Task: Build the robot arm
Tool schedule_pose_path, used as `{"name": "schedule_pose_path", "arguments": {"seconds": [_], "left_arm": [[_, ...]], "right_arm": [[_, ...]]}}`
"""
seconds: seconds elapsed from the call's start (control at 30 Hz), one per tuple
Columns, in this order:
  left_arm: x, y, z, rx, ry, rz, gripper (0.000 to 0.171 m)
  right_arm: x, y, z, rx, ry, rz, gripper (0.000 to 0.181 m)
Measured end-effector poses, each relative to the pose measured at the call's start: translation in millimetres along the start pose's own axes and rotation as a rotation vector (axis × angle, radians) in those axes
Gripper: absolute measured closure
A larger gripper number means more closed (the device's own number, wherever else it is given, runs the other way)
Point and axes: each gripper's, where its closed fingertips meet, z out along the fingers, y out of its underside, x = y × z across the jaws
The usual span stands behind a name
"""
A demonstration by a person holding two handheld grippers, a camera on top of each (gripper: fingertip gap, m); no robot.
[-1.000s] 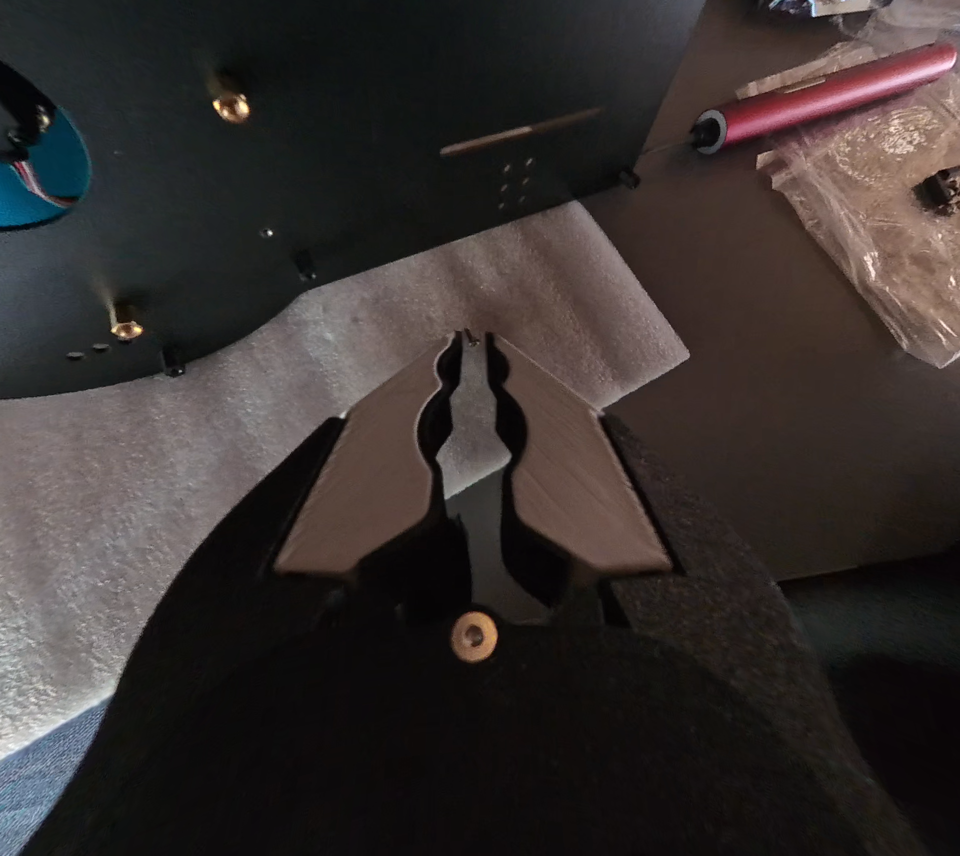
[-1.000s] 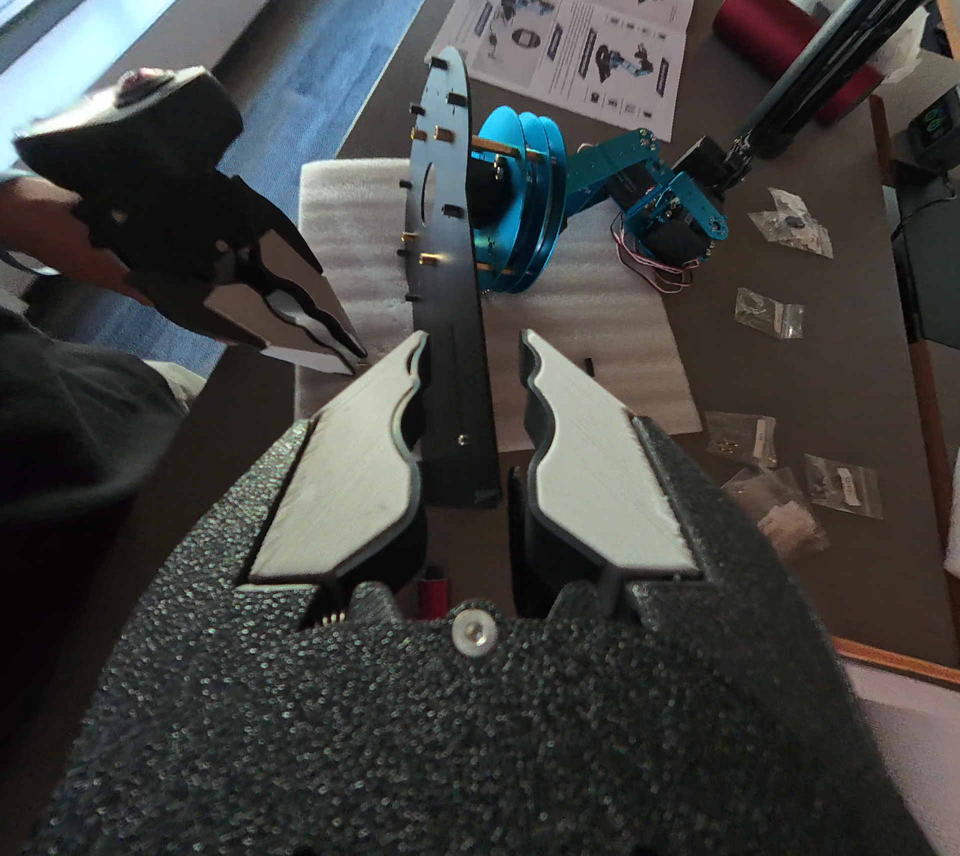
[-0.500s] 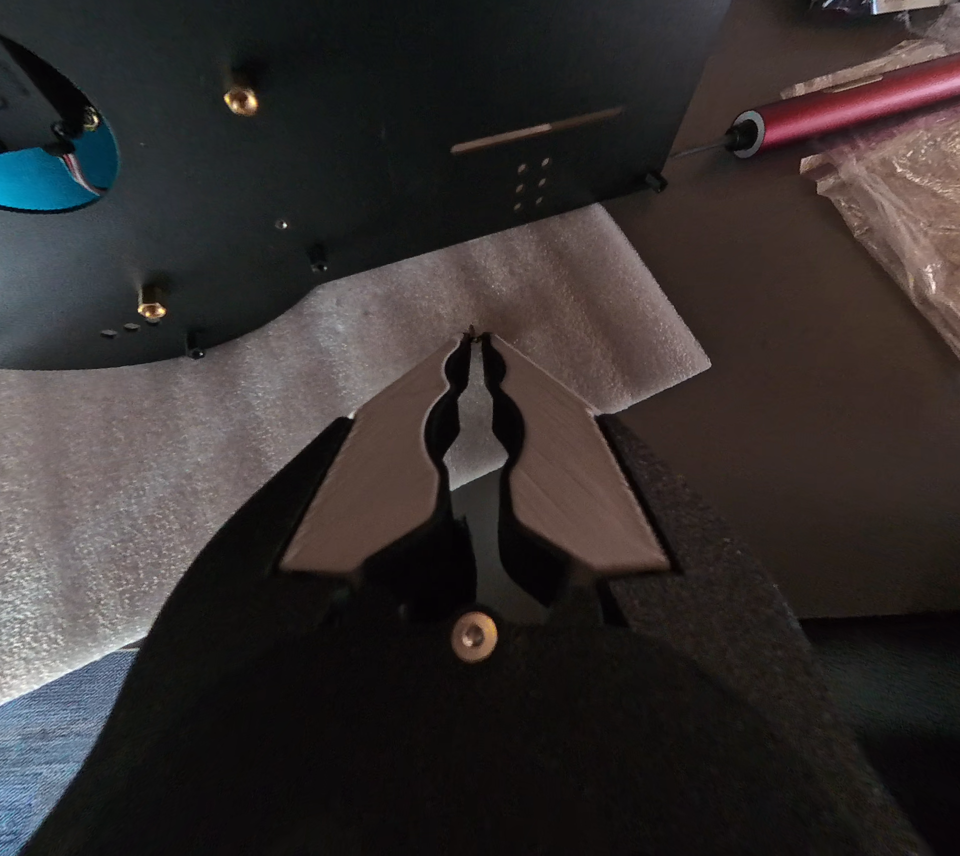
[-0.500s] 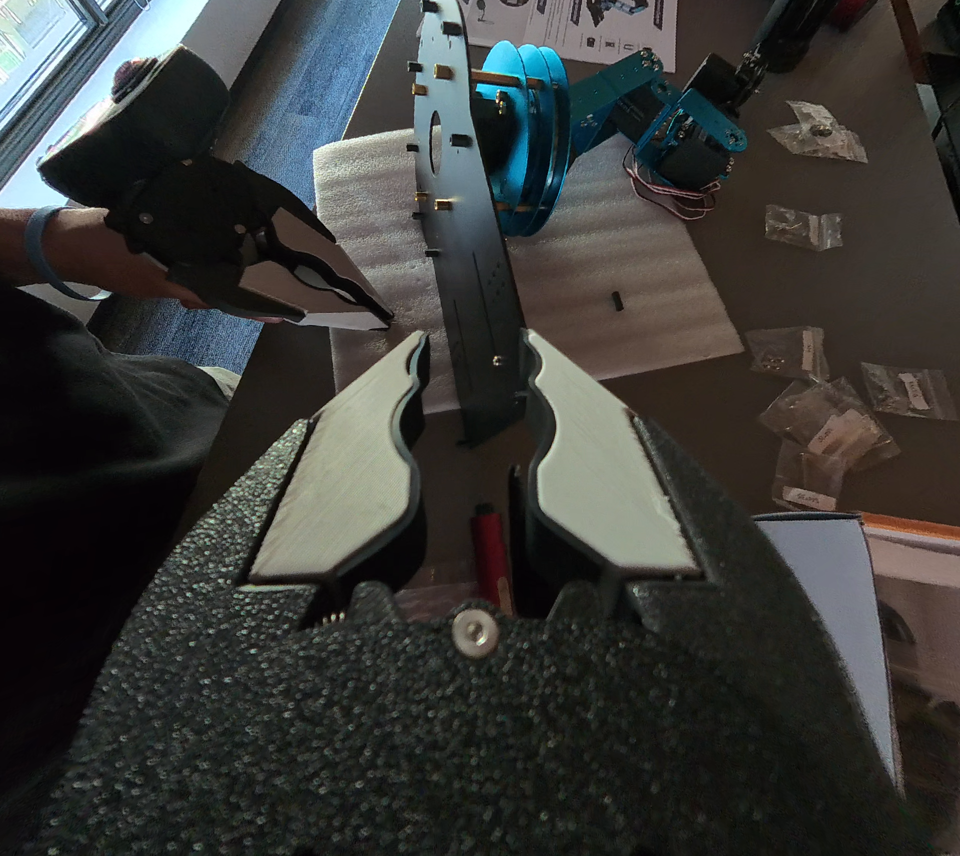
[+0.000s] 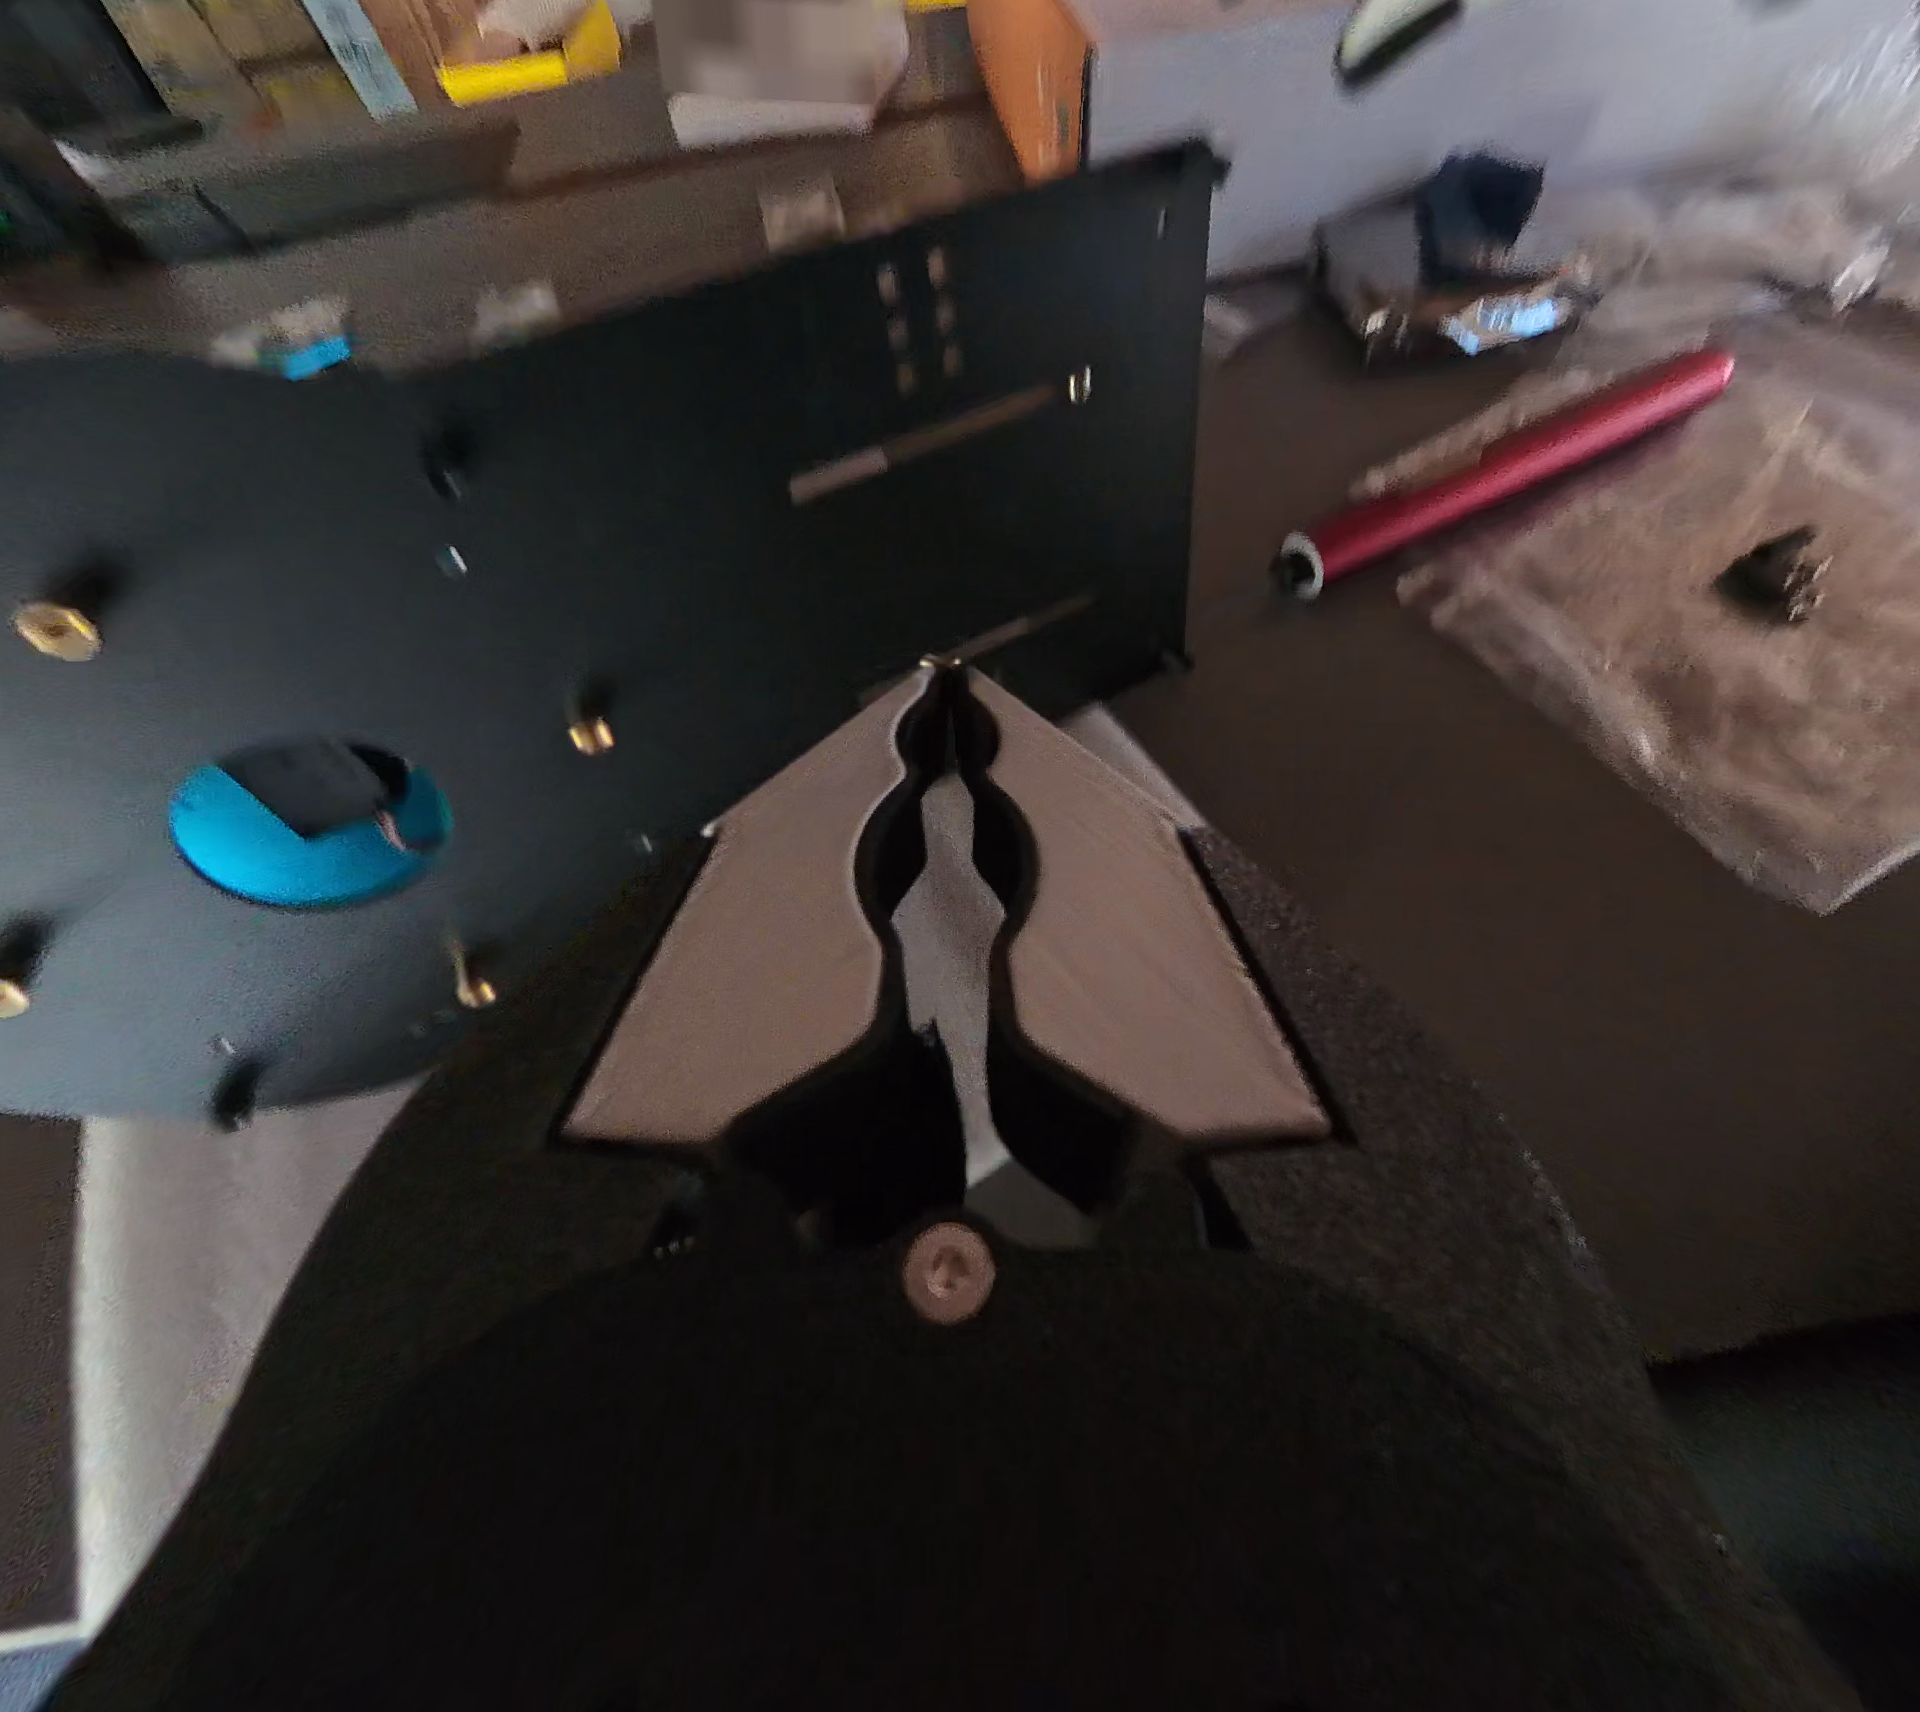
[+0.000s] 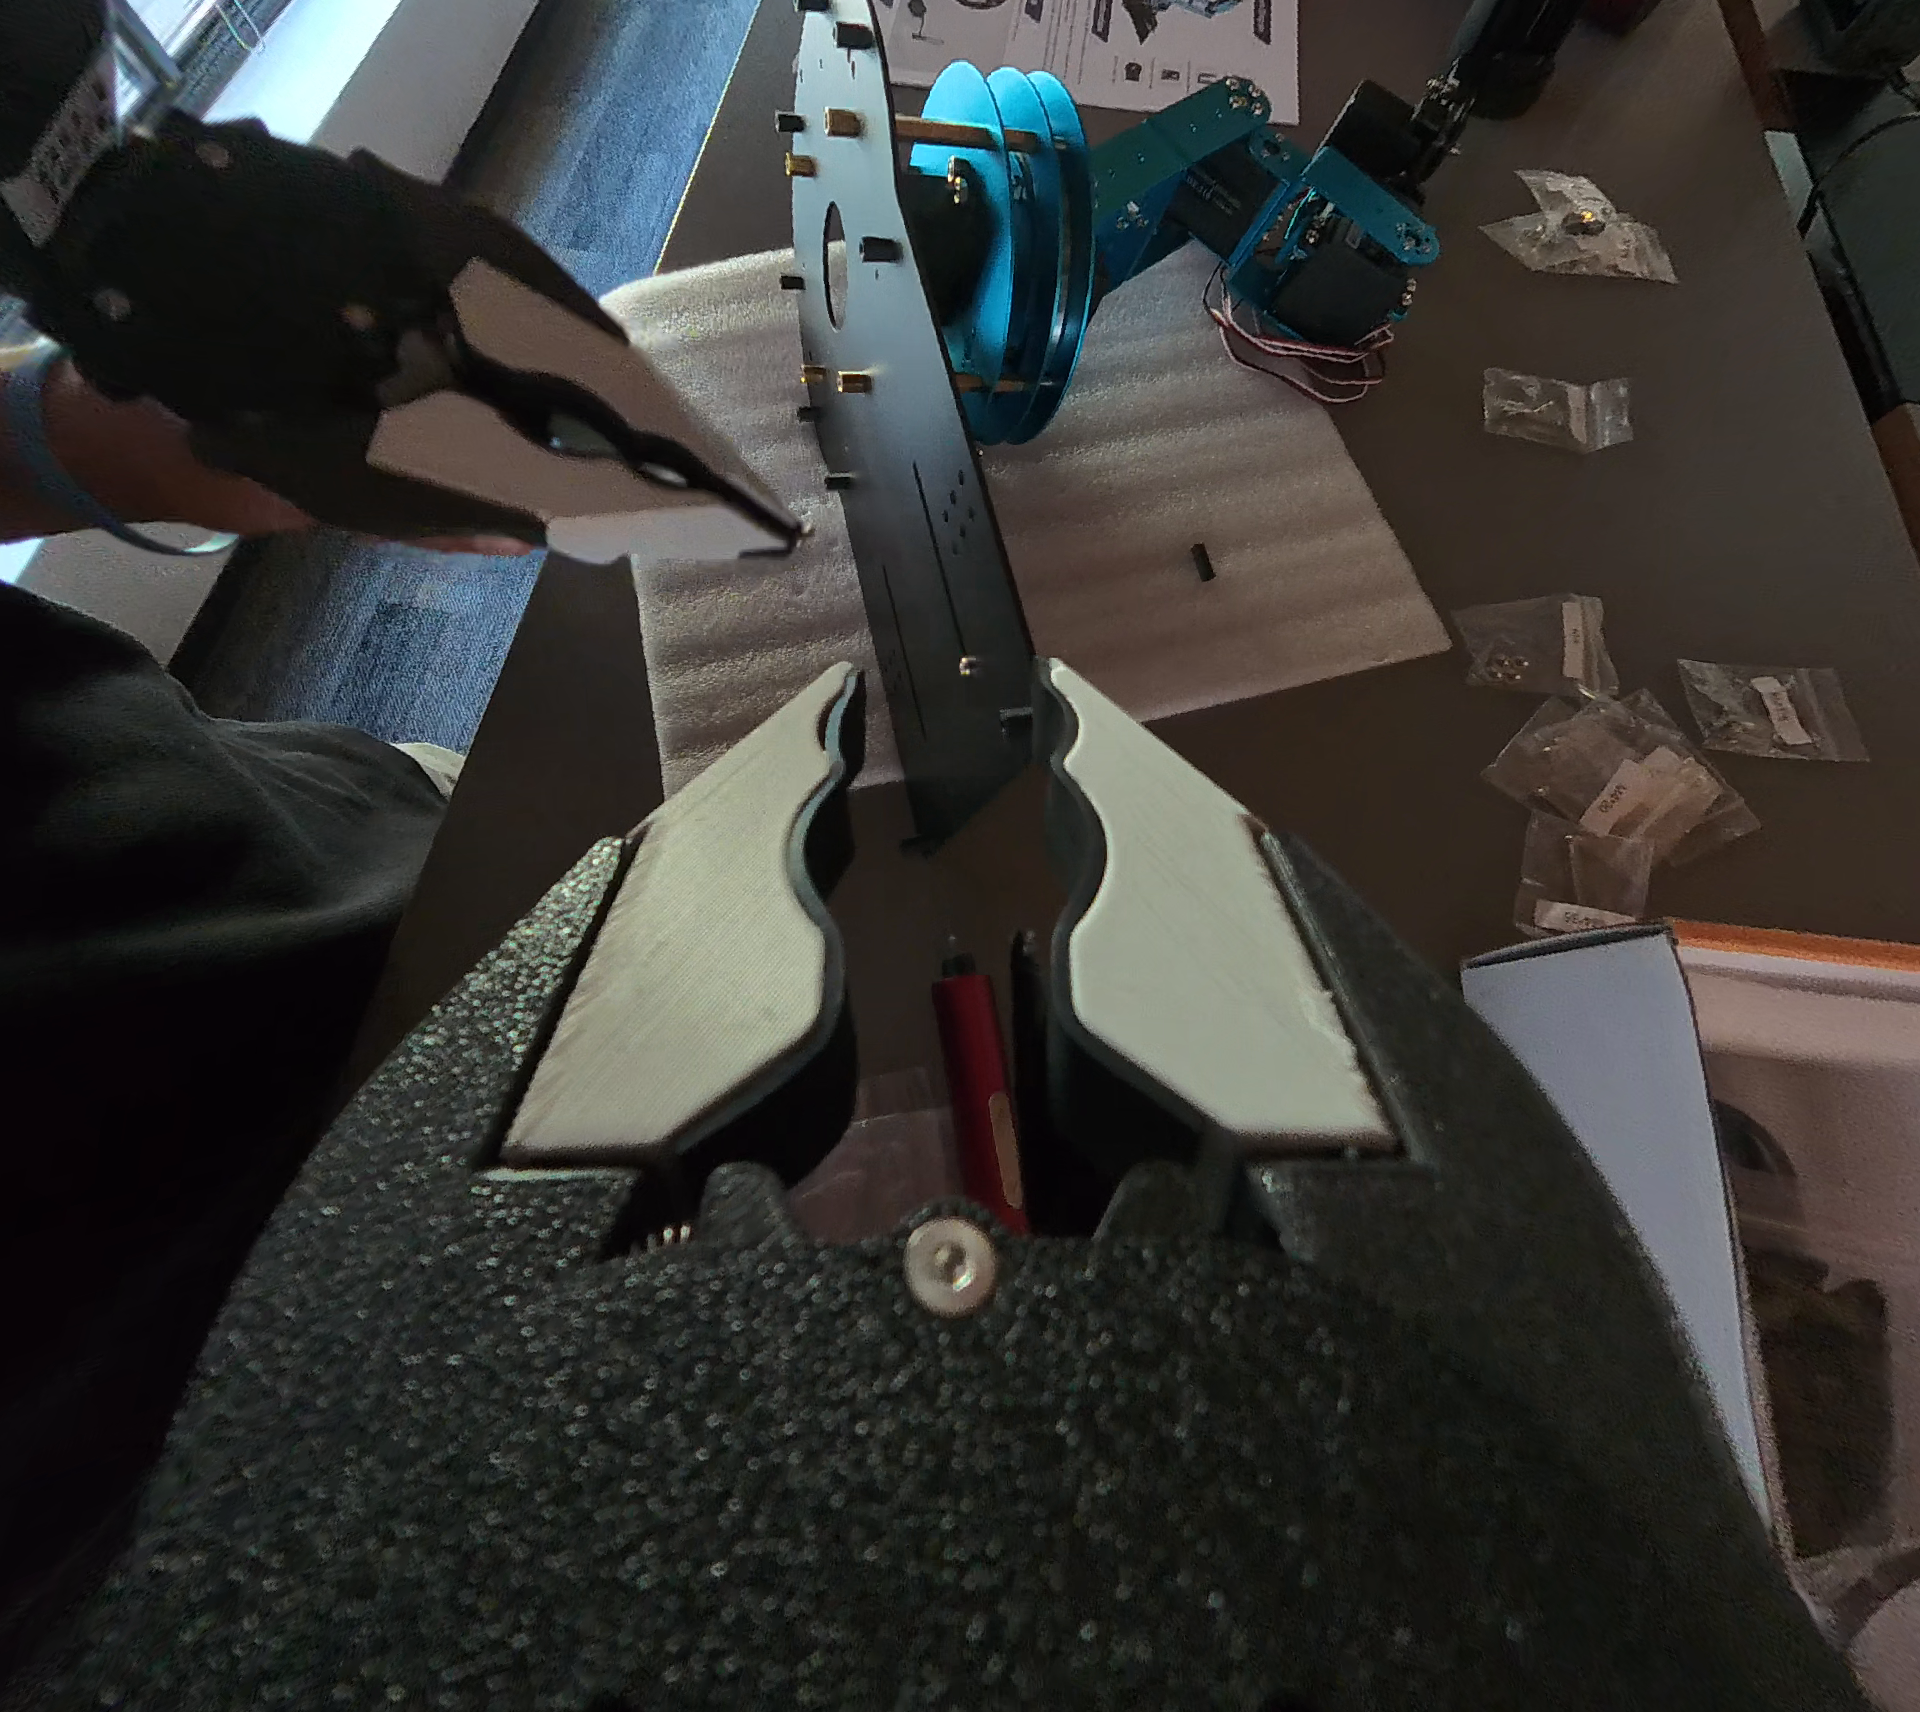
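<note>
Between the right gripper's [image 6: 951, 673] fingers, which stand spread, sits the near end of the black plate [image 6: 935, 582]. The plate's edge touches the inner tip of one finger; the other finger is clear of it. Judgement: contact is one-sided, so the plate is steadied rather than clamped, and it leans. Whether that end rests on the table cannot be told.

At the left gripper [image 5: 940, 675], the jaws are pressed almost together and pinch a small screw [image 5: 938, 663] at their very tips. These tips are just beside the plate's face, near a long slot. Judgement: the hold is on the extreme tip only, so the screw would twist easily under any side load.

Beyond the jaws, the plate stands on edge on a white foam sheet [image 6: 1143, 519], joined to blue discs [image 6: 1013, 208]. Below the right jaws lies a red screwdriver [image 6: 977, 1080]. Small plastic bags [image 6: 1621, 789] lie well apart to the side.
</note>
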Motion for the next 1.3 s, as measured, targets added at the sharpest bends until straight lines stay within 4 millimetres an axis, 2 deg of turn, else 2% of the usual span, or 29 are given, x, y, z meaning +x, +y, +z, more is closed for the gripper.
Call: {"name": "schedule_pose_path", "arguments": {"seconds": [0.1, 0.27, 0.5, 0.97, 1.3], "left_arm": [[-9.1, -23.1, 3.8, 0.068, -0.012, 0.014, 0.171], [-14.4, -30.3, 16.9, 0.081, -0.013, 0.033, 0.171], [-14.8, -26.1, 21.9, 0.062, -0.004, 0.034, 0.171], [-26.5, -22.8, 21.0, 0.056, -0.040, 0.025, 0.171], [-24.7, -16.0, 19.1, 0.049, -0.096, -0.020, 0.171]], "right_arm": [[0.9, 2.6, -2.6, 0.001, 0.006, 0.008, 0.149], [1.0, 6.6, -5.8, -0.003, 0.016, 0.016, 0.149], [5.1, 8.2, -12.4, 0.007, 0.032, 0.033, 0.149], [4.3, 7.4, -6.0, -0.005, 0.019, 0.020, 0.149], [7.1, 12.7, -8.4, -0.014, 0.026, 0.042, 0.148]]}}
